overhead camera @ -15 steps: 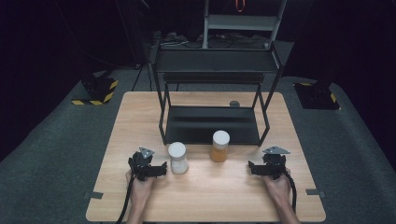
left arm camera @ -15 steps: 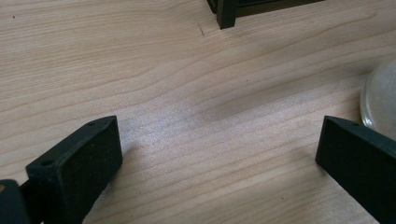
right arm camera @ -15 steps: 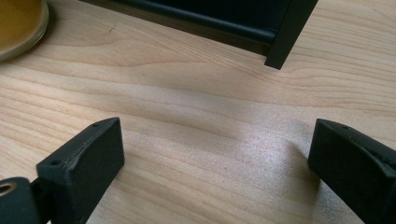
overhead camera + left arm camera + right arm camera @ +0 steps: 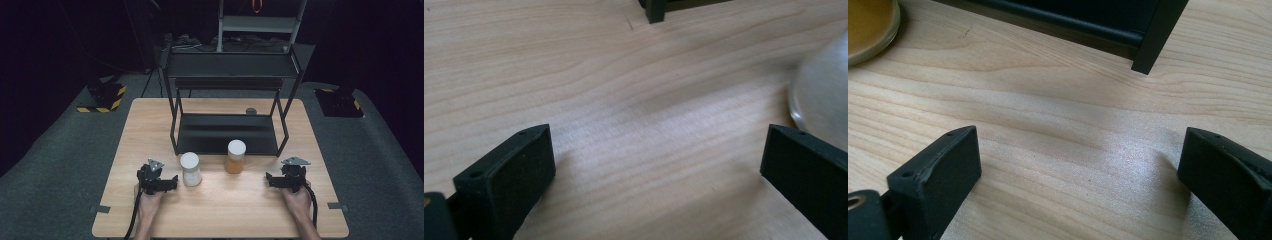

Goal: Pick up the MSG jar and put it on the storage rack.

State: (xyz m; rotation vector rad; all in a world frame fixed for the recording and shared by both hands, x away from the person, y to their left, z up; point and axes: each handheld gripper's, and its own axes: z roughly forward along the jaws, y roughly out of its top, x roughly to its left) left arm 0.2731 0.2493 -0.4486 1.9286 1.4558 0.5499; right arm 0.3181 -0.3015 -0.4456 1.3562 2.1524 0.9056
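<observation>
Two jars stand on the wooden table (image 4: 225,205) in front of a black two-tier shelf rack (image 4: 227,132). The white-filled jar (image 4: 190,169) with a white lid is on the left; its base shows at the right edge (image 4: 824,95) in the left gripper view. The amber-filled jar (image 4: 235,156) with a white lid is to its right, and its base is at the top left (image 4: 868,25) in the right gripper view. My left gripper (image 4: 172,182) (image 4: 654,170) is open just left of the white jar. My right gripper (image 4: 269,180) (image 4: 1080,170) is open, right of the amber jar.
The rack's front legs (image 4: 655,10) (image 4: 1153,40) stand close ahead of both grippers. A small dark round object (image 4: 251,111) lies on the table behind the rack. Yellow-black striped bases (image 4: 102,102) sit on the floor beyond the table.
</observation>
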